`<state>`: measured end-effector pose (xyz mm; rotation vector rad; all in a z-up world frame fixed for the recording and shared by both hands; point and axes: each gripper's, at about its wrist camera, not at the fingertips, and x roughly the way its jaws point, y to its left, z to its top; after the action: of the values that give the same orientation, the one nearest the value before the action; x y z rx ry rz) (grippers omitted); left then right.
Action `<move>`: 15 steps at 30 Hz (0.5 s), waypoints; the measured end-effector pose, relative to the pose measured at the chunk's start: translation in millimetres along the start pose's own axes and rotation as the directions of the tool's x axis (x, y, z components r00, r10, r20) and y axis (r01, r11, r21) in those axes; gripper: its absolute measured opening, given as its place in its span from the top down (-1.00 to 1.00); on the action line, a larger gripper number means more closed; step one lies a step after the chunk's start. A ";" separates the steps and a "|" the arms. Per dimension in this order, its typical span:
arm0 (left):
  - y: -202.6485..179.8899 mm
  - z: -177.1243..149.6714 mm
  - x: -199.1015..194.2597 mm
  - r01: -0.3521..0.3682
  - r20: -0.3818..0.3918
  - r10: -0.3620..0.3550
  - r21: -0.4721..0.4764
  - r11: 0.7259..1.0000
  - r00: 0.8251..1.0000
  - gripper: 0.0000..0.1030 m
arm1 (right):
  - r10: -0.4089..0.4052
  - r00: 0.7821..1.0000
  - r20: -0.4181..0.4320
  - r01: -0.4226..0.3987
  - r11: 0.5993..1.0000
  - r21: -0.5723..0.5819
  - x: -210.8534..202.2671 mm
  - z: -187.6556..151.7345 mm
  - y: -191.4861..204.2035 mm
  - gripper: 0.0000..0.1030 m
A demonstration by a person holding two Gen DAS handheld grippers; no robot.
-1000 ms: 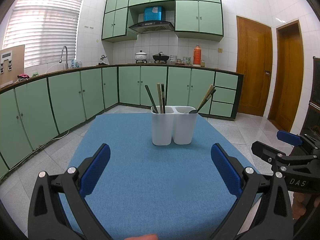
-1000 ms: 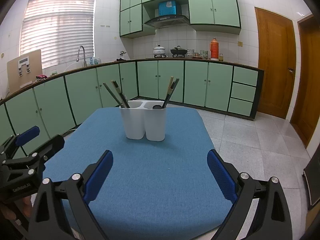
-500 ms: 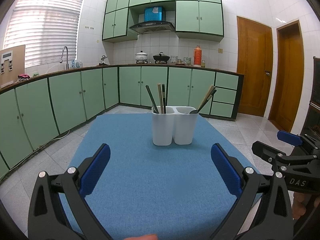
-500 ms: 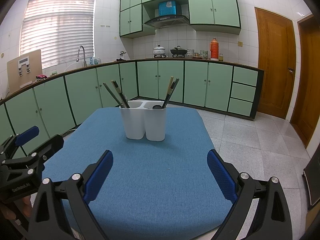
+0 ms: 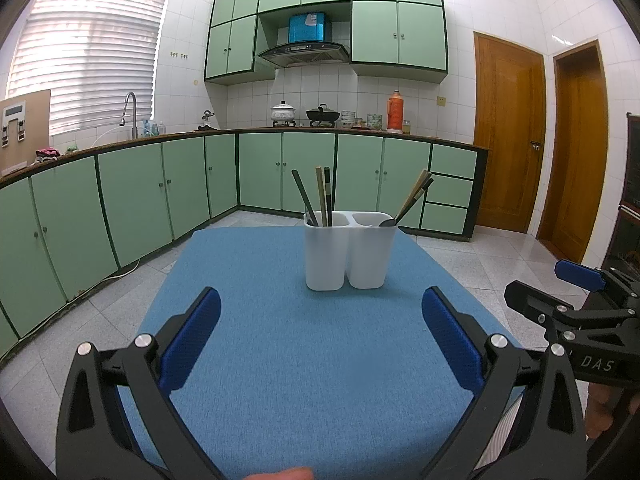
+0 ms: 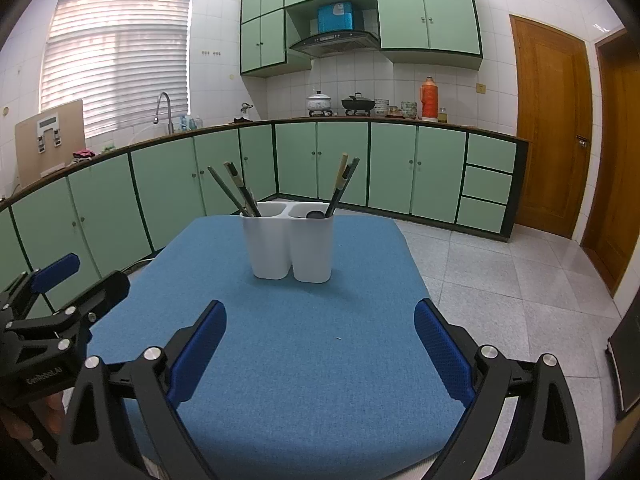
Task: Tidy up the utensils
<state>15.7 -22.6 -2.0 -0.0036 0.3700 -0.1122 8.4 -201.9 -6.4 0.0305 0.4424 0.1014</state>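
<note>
A white two-compartment utensil holder (image 5: 349, 251) stands on the blue table (image 5: 304, 380); it also shows in the right wrist view (image 6: 289, 246). Its left compartment holds chopsticks (image 5: 320, 196), its right one spoons with long handles (image 5: 412, 200). In the right wrist view the chopsticks (image 6: 236, 190) lean left and the spoon handles (image 6: 342, 184) lean right. My left gripper (image 5: 320, 328) is open and empty, well short of the holder. My right gripper (image 6: 320, 334) is open and empty, also short of it. Each gripper shows at the edge of the other's view.
The table is covered in blue cloth (image 6: 320, 360) and stands on a tiled floor (image 6: 500, 280). Green kitchen cabinets (image 5: 160, 200) run along the left and back. Wooden doors (image 5: 508, 132) are at the right.
</note>
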 end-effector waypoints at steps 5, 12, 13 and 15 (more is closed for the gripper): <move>1.0 0.1 0.3 0.001 -0.001 -0.001 -0.002 1.000 1.000 -0.90 | 0.000 1.000 0.000 0.000 1.000 -0.001 0.2 0.2 0.1 -0.81; 0.8 -0.1 0.4 0.000 0.000 0.000 -0.001 1.000 1.000 -0.90 | 0.000 1.000 0.000 0.000 1.000 0.000 0.2 -0.5 0.5 -0.81; 0.8 0.2 0.5 0.000 0.000 0.000 -0.001 1.000 1.000 -0.90 | 0.000 1.000 0.000 0.000 1.000 0.000 0.2 -0.3 0.6 -0.81; 0.9 -0.2 0.4 0.000 -0.001 0.000 -0.002 1.000 1.000 -0.90 | 0.000 1.000 0.000 0.000 1.000 -0.001 0.2 -0.6 0.9 -0.81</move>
<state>16.1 -21.8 -2.4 -0.0051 0.3710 -0.1124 8.2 -201.0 -7.0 0.0300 0.4421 0.1013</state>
